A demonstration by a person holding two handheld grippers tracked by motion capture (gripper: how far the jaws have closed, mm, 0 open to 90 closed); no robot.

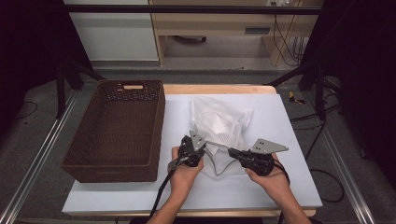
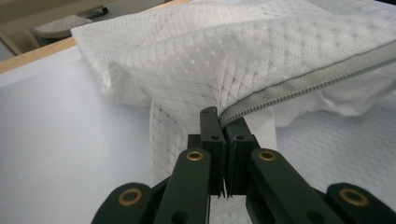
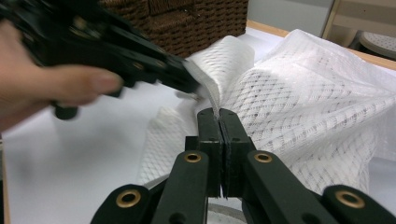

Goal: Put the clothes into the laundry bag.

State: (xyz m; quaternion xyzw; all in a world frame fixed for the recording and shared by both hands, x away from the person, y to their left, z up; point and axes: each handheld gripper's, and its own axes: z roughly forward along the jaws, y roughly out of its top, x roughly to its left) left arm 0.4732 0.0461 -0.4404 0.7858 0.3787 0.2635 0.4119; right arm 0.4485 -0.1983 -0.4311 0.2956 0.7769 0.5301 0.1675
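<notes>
White mesh is pinched in both tongs at lower centre of the high view: the left tongs are clenched on the zipper edge of the laundry bag, the right tongs clamped on the mesh just beside them. The bag lies crumpled on the white surface, right of the brown wicker basket. Judging by this, the zipper work is barely begun. Both hands sit low, tongs angled toward each other.
</notes>
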